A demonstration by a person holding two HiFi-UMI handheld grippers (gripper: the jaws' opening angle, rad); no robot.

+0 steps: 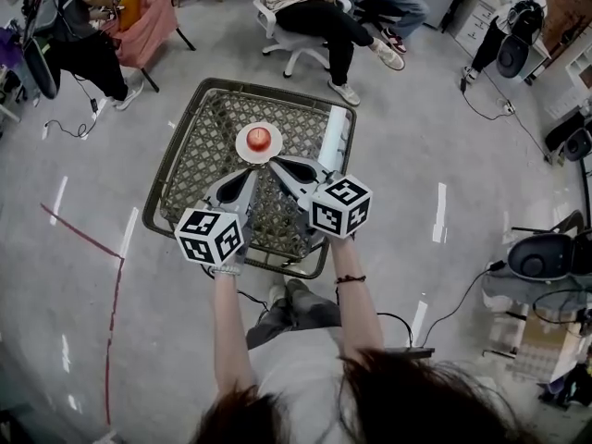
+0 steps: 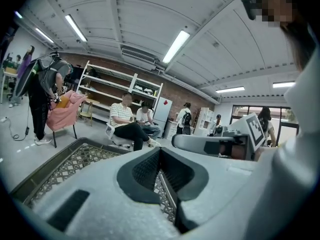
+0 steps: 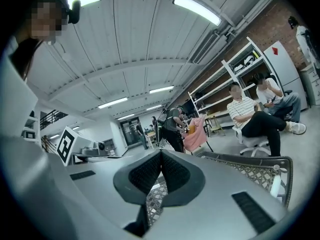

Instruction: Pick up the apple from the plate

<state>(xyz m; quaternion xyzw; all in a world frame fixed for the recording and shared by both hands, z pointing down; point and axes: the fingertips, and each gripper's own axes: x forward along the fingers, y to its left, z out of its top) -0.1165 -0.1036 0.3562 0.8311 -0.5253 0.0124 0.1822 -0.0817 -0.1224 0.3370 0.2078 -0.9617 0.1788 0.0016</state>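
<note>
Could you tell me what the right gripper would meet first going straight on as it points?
Probably the near rim of the white plate: in the head view the right gripper, jaws together, aims at it. Height is unclear, so it might clear the rim and touch the apple first.

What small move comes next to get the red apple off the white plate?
Probably open the right gripper first. Its jaws are shut, and its tip sits by the rim of the round white plate, just short of the round red apple; shut, it could only nudge the fruit. The left gripper, also shut, sits farther back.
</note>
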